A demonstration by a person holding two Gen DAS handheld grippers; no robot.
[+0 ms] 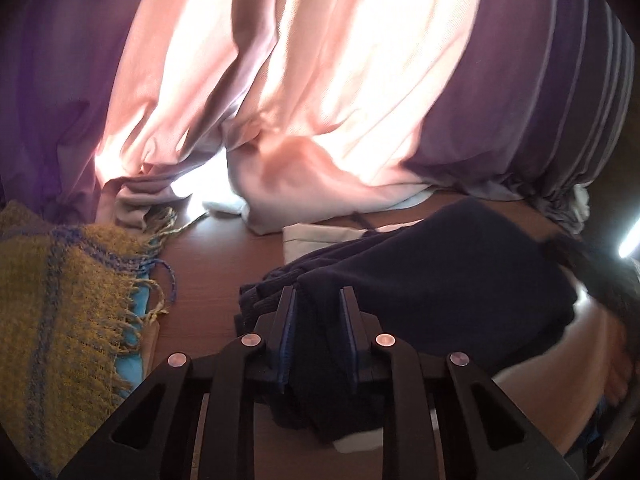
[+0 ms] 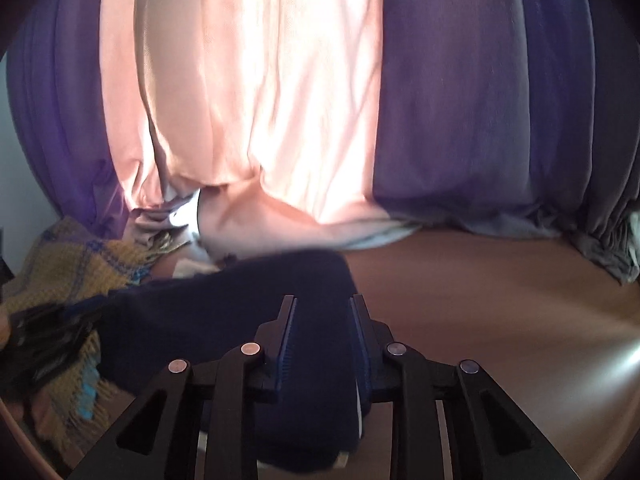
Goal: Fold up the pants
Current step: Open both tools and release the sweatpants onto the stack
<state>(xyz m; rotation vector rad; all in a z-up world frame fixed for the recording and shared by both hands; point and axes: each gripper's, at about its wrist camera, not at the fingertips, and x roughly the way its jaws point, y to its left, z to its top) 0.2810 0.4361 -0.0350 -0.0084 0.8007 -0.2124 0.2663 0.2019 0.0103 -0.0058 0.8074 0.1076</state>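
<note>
Left wrist view: left gripper clamped on bunched navy pants, cloth pinched between fingers, trailing ahead. Right gripper likewise clamped on same fabric. Likely soft, light, floppy; best gripped at edges, kept taut.

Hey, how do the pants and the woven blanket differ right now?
The pants are plain dark navy; the blanket is mustard yellow with blue stripes. The pants have smooth edges; the blanket ends in a loose fringe. The pants are clamped in the left gripper and right gripper; the blanket lies untouched. Both rest on the brown table.
</note>
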